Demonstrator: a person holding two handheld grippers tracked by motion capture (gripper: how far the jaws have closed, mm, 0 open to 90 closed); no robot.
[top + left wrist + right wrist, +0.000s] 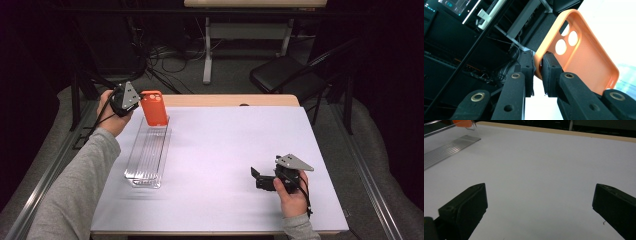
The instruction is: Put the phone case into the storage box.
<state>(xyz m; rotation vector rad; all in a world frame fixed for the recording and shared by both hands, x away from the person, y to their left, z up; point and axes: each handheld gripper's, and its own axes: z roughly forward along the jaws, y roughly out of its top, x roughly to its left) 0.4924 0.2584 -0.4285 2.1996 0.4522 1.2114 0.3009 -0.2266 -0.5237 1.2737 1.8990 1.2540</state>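
Note:
An orange phone case (154, 107) hangs upright above the far end of a clear slotted rack (147, 152) at the table's left. My left gripper (137, 100) is shut on the case's edge. In the left gripper view the case (584, 55) shows its hollow inside and camera holes, with its rim pinched between the jaws of the left gripper (538, 71). My right gripper (256, 177) rests low near the table's front right, open and with nothing in it. In the right gripper view the right gripper (540, 205) has its jaws wide apart over bare white table, and the rack (446, 150) lies far left.
The white table top (235, 145) has a wooden far edge. Beyond it stand a black folding chair (287, 75), a desk frame and floor cables. Metal rails run along both sides of the table.

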